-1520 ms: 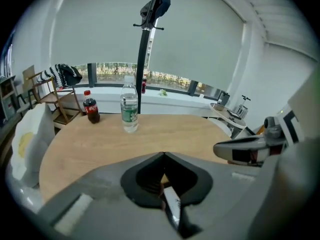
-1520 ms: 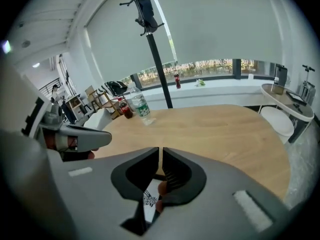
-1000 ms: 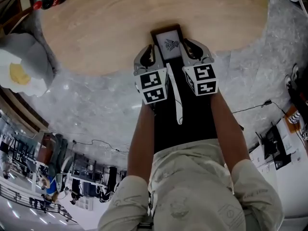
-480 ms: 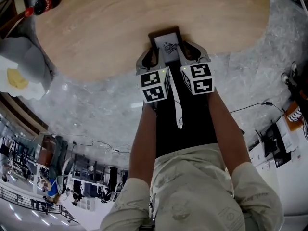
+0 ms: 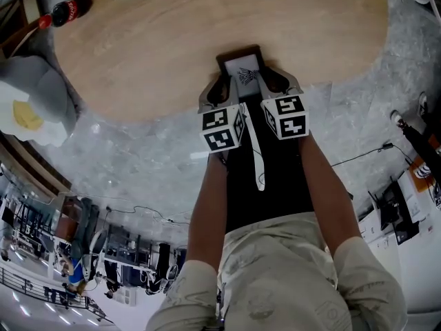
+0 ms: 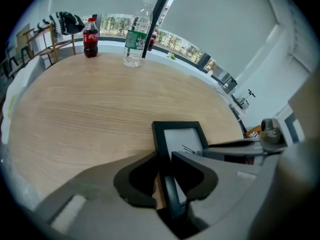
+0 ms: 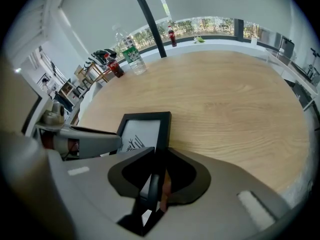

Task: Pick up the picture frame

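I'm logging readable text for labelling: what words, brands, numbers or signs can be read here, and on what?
No text is legible enough to quote.
Cola bottle: red label, white script too small to read.
Water bottle: green label, print too blurred to read.
Second cola bottle, farther back: too small to read.
Picture frame: a line drawing, no words visible.
Marker cubes: black-and-white square code patterns, no letters or numbers.

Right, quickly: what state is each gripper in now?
Left gripper: open, jaws just opened, picture frame edge between them.
Right gripper: open around the picture frame's other edge.
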Available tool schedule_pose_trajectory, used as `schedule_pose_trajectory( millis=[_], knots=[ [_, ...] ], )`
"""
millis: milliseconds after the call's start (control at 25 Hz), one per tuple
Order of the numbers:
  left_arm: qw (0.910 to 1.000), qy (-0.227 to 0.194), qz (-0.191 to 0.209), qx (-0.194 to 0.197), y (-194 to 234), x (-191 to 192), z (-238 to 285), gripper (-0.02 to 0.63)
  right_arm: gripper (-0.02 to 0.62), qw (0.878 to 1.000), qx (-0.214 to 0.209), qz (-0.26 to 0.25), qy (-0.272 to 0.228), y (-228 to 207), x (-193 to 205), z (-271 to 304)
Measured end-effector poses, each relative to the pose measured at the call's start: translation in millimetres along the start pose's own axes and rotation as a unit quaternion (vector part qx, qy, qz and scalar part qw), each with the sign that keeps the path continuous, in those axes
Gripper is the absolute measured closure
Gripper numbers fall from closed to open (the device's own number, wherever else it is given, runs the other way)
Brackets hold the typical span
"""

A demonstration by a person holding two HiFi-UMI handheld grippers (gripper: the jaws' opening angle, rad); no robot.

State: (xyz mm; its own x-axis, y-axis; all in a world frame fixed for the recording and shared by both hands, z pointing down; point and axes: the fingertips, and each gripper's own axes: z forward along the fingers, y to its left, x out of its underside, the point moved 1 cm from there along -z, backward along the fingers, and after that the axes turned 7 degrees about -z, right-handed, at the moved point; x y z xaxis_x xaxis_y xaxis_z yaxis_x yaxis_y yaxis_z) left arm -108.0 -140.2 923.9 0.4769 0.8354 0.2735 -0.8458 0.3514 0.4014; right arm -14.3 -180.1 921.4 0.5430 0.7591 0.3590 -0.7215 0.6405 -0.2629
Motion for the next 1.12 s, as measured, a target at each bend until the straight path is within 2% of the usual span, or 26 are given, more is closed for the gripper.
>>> schedule_pose_trajectory(
  millis=[200,480,880,1120],
  knots=[
    [0.9999,0.011,-0.001,0.004,1,-1,0,0.512,0.520,1.000,0.005,0.010,-0.001,-1,-1,1],
    [0.9997,-0.015,0.018,0.007,-10,-23,-16,0.514,0.520,0.999,0.009,0.003,-0.030,-1,-22,-16],
    [0.9943,-0.084,0.065,0.013,-46,-102,-72,0.514,0.522,0.994,0.018,-0.014,-0.105,0,-102,-73],
    [0.9849,-0.142,0.098,0.020,-75,-142,-117,0.514,0.520,0.985,0.026,-0.035,-0.167,4,-145,-122]
  ],
)
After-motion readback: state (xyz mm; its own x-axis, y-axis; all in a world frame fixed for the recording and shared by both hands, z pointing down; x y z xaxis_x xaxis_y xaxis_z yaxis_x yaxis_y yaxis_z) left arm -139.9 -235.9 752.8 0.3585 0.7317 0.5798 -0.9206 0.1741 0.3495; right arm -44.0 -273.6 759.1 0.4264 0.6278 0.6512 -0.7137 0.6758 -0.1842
